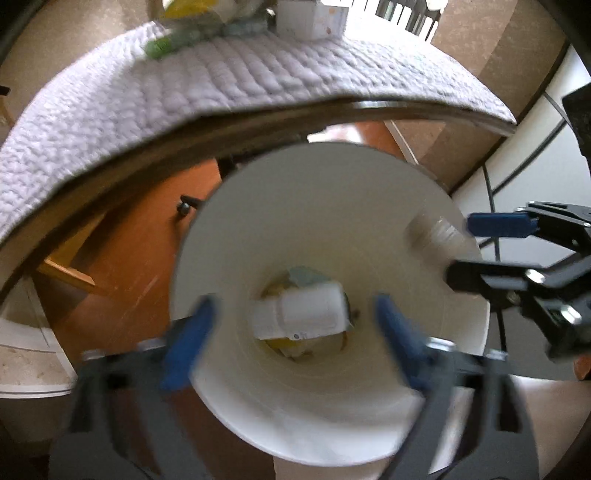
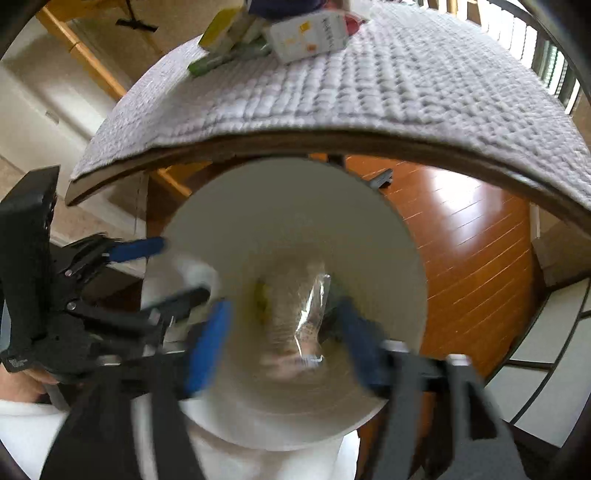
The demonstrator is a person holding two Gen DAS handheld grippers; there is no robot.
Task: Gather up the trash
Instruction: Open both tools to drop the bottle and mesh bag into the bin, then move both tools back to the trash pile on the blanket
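Note:
A white bin (image 1: 369, 206) stands on the floor below the table edge; it also shows in the right wrist view (image 2: 295, 206). Inside lie a white carton (image 1: 303, 314) and other scraps. A clear plastic wrapper (image 2: 312, 314) is blurred, falling into the bin between the right gripper's fingers. My left gripper (image 1: 295, 332) is open over the bin mouth, holding nothing. My right gripper (image 2: 284, 343) is open over the bin too; it also shows in the left wrist view (image 1: 461, 251), with the blurred wrapper (image 1: 432, 232) just off its tips.
A table with a quilted white cloth (image 1: 221, 85) lies beyond the bin. At its far side sit a white box (image 2: 310, 37), a yellow-green carton (image 2: 229, 29) and a green packet (image 1: 162, 46). The floor (image 2: 461, 258) is orange wood.

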